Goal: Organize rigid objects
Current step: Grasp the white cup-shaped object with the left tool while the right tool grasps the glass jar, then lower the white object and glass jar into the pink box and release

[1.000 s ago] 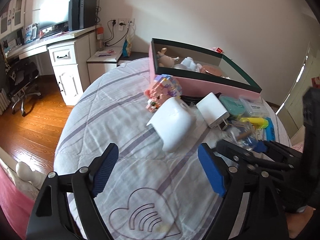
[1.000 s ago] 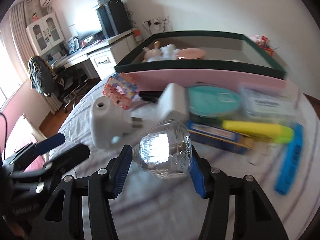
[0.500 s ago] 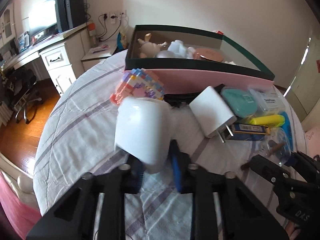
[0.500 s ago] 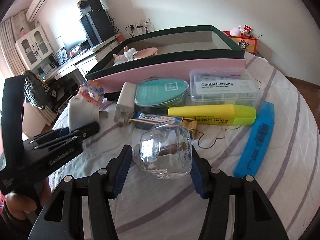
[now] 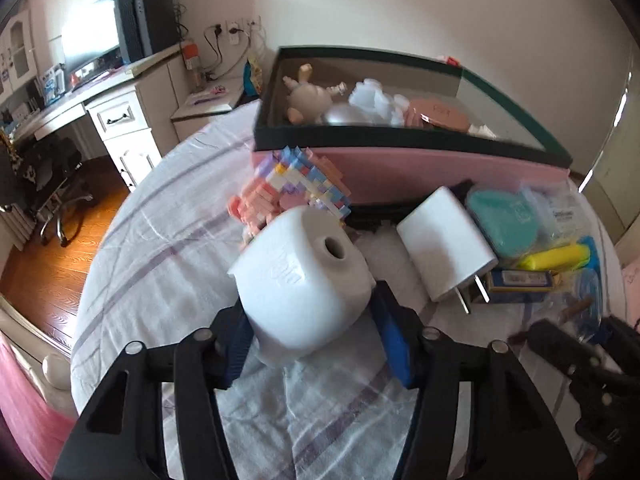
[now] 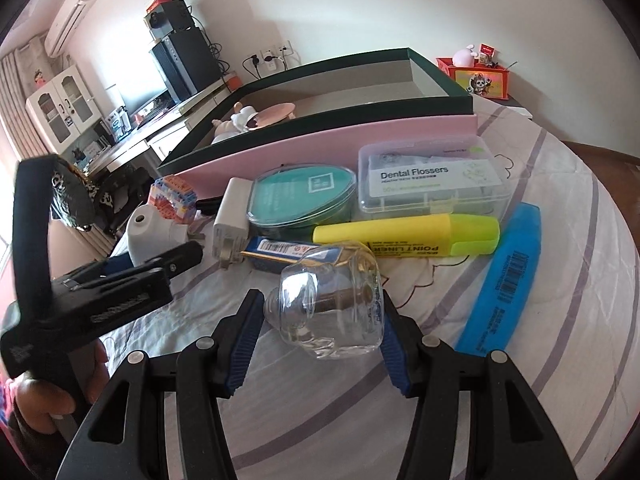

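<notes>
My left gripper (image 5: pixel 316 340) is shut on a white plug-in device (image 5: pixel 304 284) with a round hole in its top, held just above the bedspread; it also shows in the right wrist view (image 6: pixel 150 232). My right gripper (image 6: pixel 316 340) is shut on a small clear glass bottle (image 6: pixel 332 304) lying on its side. Behind both stands a pink box with a dark green rim (image 5: pixel 400 164) (image 6: pixel 328 144) that holds a figurine, white items and a pink disc. A pastel brick model (image 5: pixel 292 188) lies in front of the box.
On the bedspread lie a white charger (image 5: pixel 444 248), a teal oval case (image 6: pixel 304 196), a Dental Flossers box (image 6: pixel 432 180), a yellow highlighter (image 6: pixel 404 236), a blue flat bar (image 6: pixel 504 280) and a small blue box (image 6: pixel 288 252). A desk and chair stand far left.
My left gripper moved forward and closed on the white plug-in device, then lifted and tilted it. My right gripper kept hold of the glass bottle and drew back from the items.
</notes>
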`<state>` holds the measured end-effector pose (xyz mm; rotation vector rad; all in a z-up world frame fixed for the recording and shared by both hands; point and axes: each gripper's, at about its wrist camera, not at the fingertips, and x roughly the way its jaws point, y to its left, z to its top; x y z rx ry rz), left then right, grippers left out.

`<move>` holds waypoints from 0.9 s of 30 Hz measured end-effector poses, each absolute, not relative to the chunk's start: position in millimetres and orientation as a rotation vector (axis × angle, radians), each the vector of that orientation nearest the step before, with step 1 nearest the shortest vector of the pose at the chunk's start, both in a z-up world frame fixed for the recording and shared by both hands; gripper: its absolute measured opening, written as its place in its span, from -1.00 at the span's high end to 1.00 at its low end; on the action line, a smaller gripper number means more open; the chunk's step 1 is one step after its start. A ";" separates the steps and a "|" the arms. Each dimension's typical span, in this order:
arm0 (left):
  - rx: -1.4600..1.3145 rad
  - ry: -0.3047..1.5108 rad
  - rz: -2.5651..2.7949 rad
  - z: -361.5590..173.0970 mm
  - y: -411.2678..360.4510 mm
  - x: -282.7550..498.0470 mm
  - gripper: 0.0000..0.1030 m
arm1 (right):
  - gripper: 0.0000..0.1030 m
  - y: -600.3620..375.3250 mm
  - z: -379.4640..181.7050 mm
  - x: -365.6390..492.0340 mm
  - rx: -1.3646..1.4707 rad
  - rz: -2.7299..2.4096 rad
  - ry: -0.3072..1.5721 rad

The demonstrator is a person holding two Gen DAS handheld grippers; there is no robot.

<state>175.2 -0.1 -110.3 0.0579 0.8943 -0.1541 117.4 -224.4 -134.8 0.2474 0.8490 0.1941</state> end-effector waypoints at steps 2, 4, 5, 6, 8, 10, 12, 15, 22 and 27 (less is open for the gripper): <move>0.065 0.879 -0.163 -108.4 -1.3 172.0 -0.05 | -0.09 -223.3 -134.3 116.2 0.252 0.191 0.845; 0.068 0.867 -0.169 -106.9 -1.9 168.1 0.09 | -0.09 -222.4 -134.5 115.4 0.252 0.191 0.845; 0.061 0.863 -0.175 -105.4 -1.0 165.8 0.46 | -0.09 -222.2 -134.0 114.8 0.252 0.190 0.843; 0.052 0.869 -0.185 -104.1 1.1 163.0 0.59 | -0.09 -222.2 -133.3 114.6 0.251 0.189 0.841; 0.042 0.868 -0.198 -101.3 2.7 157.1 0.70 | -0.09 -223.4 -130.5 113.4 0.249 0.187 0.831; 0.037 0.869 -0.209 -101.4 3.2 151.8 0.70 | -0.09 -224.6 -127.1 112.1 0.247 0.185 0.822; 0.019 0.883 -0.232 -101.9 4.5 145.1 0.70 | -0.09 -225.9 -124.9 112.2 0.243 0.185 0.818; -0.003 0.876 -0.257 -99.8 8.0 131.0 0.70 | -0.09 -228.4 -124.4 111.8 0.247 0.185 0.815; -0.009 0.837 -0.287 -85.8 4.5 111.7 0.71 | -0.09 -229.8 -116.2 111.5 0.254 0.196 0.788; 0.005 0.772 -0.320 -57.6 -6.1 116.4 0.70 | -0.09 -230.8 -93.7 118.9 0.237 0.209 0.738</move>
